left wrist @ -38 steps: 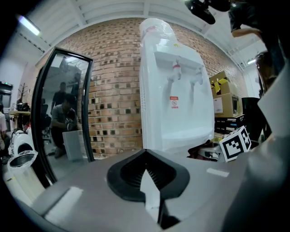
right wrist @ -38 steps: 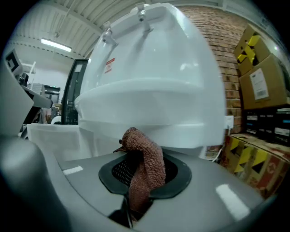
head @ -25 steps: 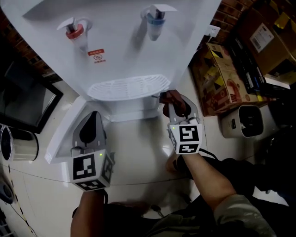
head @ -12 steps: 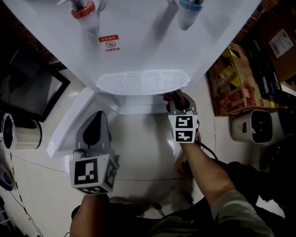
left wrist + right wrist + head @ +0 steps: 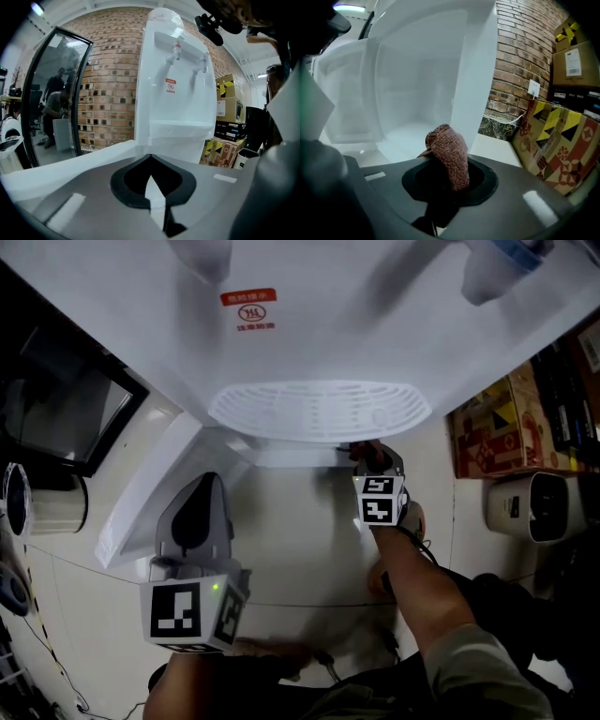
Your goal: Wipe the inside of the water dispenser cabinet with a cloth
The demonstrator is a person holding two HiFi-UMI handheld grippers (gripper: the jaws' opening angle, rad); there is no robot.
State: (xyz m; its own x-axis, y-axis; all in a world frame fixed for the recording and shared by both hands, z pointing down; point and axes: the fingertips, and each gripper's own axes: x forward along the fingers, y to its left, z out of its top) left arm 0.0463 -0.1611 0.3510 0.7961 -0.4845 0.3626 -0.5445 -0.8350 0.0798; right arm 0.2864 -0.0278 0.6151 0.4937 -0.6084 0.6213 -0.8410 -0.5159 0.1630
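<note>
The tall white plastic water dispenser (image 5: 328, 324) stood by a red brick wall (image 5: 520, 51). Under its white slotted drip tray (image 5: 319, 409) the little cabinet (image 5: 417, 93) was open. Its white door (image 5: 141, 493) swung out to the left.

The right gripper (image 5: 373, 457) was low down, just under the drip tray, at the mouth of the cabinet. Its jaws were squeezed tight on a small, bumpy, reddish-brown knitted cloth (image 5: 451, 150). The cloth stuck up from the jaws in a lump, in front of the white cabinet floor. I could not tell if it touched the inside.

The left gripper (image 5: 208, 486) was near the door. Its jaws were closed together with nothing in them (image 5: 150, 159).

A yellow and red cardboard box (image 5: 562, 140) sat to the right of the dispenser.
</note>
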